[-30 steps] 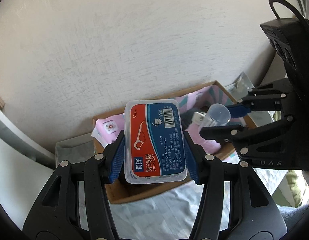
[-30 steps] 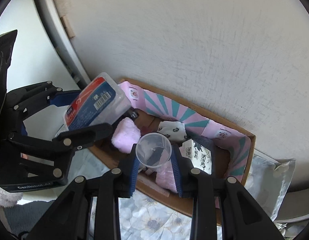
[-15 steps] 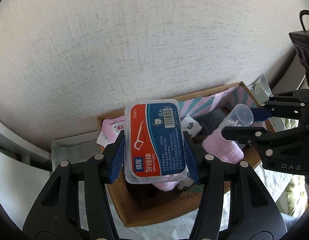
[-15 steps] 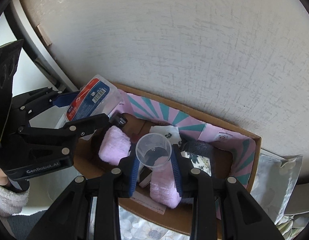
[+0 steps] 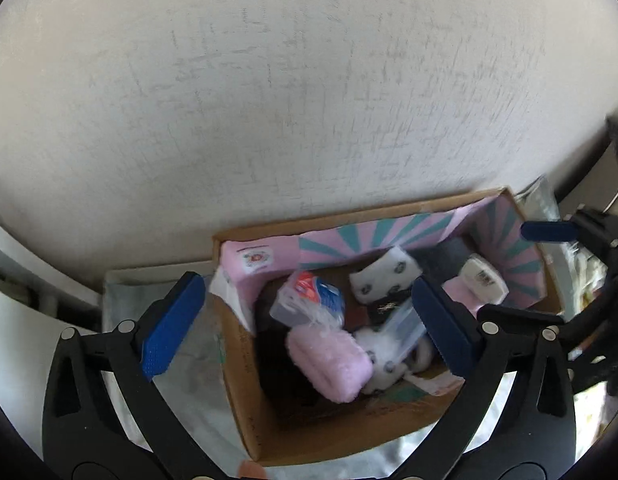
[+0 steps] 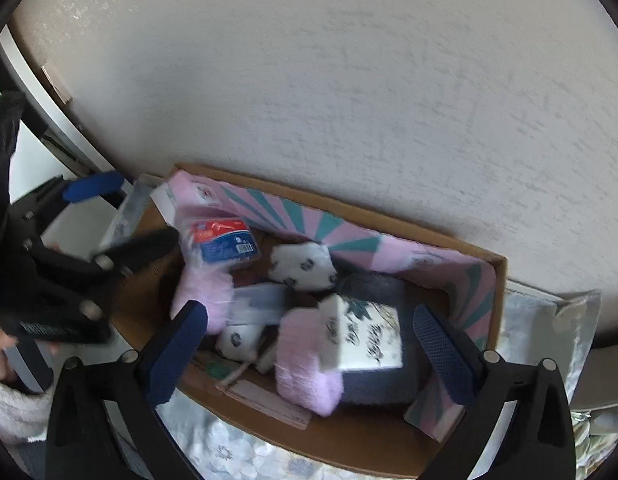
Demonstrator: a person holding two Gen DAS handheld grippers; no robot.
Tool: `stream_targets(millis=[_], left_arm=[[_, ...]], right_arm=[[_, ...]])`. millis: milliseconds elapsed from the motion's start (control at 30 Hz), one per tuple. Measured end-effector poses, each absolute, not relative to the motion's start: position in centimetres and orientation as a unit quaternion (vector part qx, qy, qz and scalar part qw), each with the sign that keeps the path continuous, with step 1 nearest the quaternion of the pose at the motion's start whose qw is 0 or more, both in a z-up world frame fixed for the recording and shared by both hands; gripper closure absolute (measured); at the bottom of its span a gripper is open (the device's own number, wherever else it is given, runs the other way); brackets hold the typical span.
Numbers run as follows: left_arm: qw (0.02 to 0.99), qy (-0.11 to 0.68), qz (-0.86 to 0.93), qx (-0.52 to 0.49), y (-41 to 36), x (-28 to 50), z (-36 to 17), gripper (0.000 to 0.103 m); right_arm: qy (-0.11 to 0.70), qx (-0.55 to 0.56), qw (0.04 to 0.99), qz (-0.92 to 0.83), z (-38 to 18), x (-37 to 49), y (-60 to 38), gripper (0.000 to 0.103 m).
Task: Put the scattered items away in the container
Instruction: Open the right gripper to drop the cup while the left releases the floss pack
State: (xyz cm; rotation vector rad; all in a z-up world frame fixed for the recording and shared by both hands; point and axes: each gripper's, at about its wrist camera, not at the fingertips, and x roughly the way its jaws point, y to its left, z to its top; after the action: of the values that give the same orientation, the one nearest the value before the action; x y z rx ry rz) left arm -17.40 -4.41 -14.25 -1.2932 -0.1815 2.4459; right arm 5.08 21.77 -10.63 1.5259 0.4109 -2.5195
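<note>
- below my left gripper [image 5: 309,328], jaws opening with nothing between them, the floss box [image 5: 309,300] lies inside the cardboard box [image 5: 245,392] near its left wall, resting on a pink sock roll [image 5: 329,360].
- my right gripper [image 6: 309,356] is opening too, holding nothing; the clear cup [image 6: 257,300] lies on its side among the socks.
- both items sit directly under the fingers, so i judge each hand only needs to lift straight out.

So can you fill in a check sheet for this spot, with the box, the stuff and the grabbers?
Surface: floral cloth under the box.
Job's things: floss box and clear cup lie inside the cardboard box, blurred.
Clutter: pink socks, patterned socks, tissue pack in the box.
Grippers: left gripper and right gripper jaws opening, nothing between the pads.
Cables: nothing seen.
Surroundings: white wall behind.
</note>
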Motion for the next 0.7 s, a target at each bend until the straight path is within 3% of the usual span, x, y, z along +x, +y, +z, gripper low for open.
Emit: stream_targets(millis=[500, 700], left_arm=[[0.144, -0.071, 0.88, -0.447, -5.6, -17.1, -11.6, 0.0], [0.121, -0.072, 0.894, -0.425, -7.3, -16.3, -8.3, 0.0]], right_arm=[[0.112, 0.497, 0.046, -0.859, -9.1, 6.6, 23.1, 0.0], [0.133, 0.477, 0.016, -0.869, -6.8, 7.6, 23.1, 0.0]])
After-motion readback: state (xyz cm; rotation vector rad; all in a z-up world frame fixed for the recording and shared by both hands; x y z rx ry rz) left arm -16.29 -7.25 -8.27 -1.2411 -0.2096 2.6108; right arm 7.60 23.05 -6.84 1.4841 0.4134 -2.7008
